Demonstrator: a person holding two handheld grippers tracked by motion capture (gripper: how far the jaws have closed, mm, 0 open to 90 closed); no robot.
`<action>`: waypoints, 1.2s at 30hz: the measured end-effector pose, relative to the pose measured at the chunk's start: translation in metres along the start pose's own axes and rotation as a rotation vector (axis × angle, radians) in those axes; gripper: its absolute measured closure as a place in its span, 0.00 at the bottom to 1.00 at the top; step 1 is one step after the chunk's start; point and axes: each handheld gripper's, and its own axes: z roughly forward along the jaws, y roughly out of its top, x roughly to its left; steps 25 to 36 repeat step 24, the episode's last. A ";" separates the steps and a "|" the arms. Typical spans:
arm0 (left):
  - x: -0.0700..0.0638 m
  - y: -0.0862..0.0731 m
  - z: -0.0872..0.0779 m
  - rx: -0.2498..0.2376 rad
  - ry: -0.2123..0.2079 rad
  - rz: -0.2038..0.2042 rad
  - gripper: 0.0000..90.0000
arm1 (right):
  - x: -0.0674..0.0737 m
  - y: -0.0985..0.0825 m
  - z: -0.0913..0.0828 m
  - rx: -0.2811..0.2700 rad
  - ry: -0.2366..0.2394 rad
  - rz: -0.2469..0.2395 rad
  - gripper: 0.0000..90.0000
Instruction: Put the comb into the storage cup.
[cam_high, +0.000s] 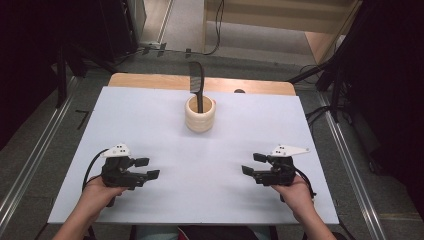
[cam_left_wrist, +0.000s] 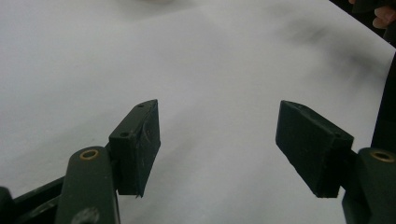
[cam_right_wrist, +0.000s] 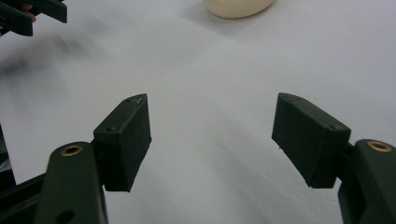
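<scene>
High view: left gripper (cam_high: 148, 168) low over the white board (cam_high: 165, 115), jaws apart with nothing between, pointing toward the middle of the table. Right gripper (cam_high: 254, 164) across from it, well apart, likewise spread and empty, pointing back toward the left one. Held in a hand each, left hand (cam_high: 97, 192) and right hand (cam_high: 295, 192), forearms coming in from the near edge. Cup (cam_high: 200, 114) ahead of both grippers, roughly midway between them and well beyond their tips, standing upright on the board. Comb (cam_high: 196, 82) standing in the cup, its toothed end rising above the rim. Beyond the cup, a strip of wooden tabletop (cam_high: 150, 81) past the board's far edge. Left gripper view: own jaws wide apart over bare white board (cam_left_wrist: 210, 70), pads not touching anything; fingertips of the other hand (cam_left_wrist: 384, 16) at the upper right corner. Right gripper view: own jaws likewise parted over the board (cam_right_wrist: 210, 93), nothing gripped; base of the cup (cam_right_wrist: 238, 7) at the top edge, ahead and slightly right of the gap; left gripper (cam_right_wrist: 32, 14) dark at the upper left corner.
</scene>
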 end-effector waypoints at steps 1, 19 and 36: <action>0.000 0.000 0.000 -0.001 0.000 0.001 0.35 | 0.000 -0.001 -0.001 -0.001 0.000 0.005 0.29; 0.000 0.000 0.000 -0.003 -0.003 0.000 0.35 | -0.005 -0.012 -0.011 0.011 -0.020 0.008 0.29; 0.001 0.000 0.000 -0.001 -0.002 -0.005 0.35 | -0.004 -0.012 -0.010 0.017 -0.014 0.004 0.29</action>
